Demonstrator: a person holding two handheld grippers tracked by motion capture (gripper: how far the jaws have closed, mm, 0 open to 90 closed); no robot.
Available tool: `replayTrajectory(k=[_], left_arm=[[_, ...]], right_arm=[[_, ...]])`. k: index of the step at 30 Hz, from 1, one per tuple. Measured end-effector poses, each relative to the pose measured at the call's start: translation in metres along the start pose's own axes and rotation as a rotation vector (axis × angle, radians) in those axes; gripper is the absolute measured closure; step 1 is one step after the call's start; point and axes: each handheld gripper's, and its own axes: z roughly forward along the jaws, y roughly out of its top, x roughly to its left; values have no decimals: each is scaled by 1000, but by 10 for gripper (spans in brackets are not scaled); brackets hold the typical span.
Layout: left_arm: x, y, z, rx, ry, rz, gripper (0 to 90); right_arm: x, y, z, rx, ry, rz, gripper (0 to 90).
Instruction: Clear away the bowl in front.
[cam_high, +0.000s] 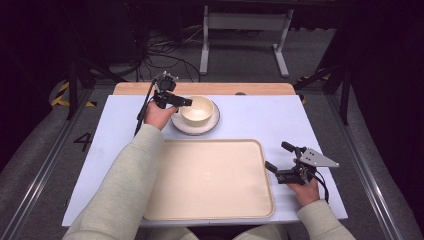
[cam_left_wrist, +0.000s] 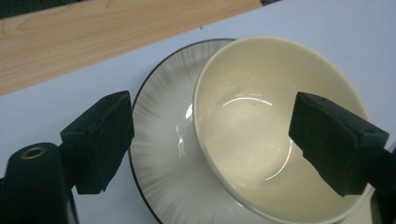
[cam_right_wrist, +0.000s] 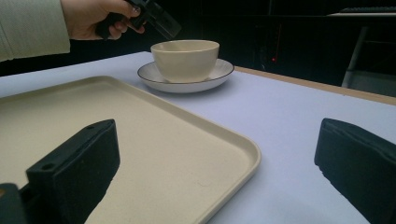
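Note:
A cream bowl stands on a white, dark-rimmed plate at the back of the table, left of centre. My left gripper hovers just above the bowl's left rim, open. In the left gripper view, one jaw hangs over the plate and the other over the bowl, touching neither. A large cream tray lies empty at the front. My right gripper rests open by the tray's right edge, one jaw over the tray, one over the table, nothing between them.
The white tabletop has a wooden strip along its far edge. Behind it are floor cables and a white stand frame. The person's sleeved left forearm crosses the table's left side.

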Motion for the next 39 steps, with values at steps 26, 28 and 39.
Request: replayTrajectory(k=[26,28,39], left_arm=[[-2,-4,24,113,-1,-66,540],[-3,-4,26,126,5,-88,577],[-7,-2,26,149,57,-126,780]], right_arm=[[0,0,0,1,0,-1,5],[0,0,0,1,-1,-1,5],[0,0,0,0,1,2,7]])
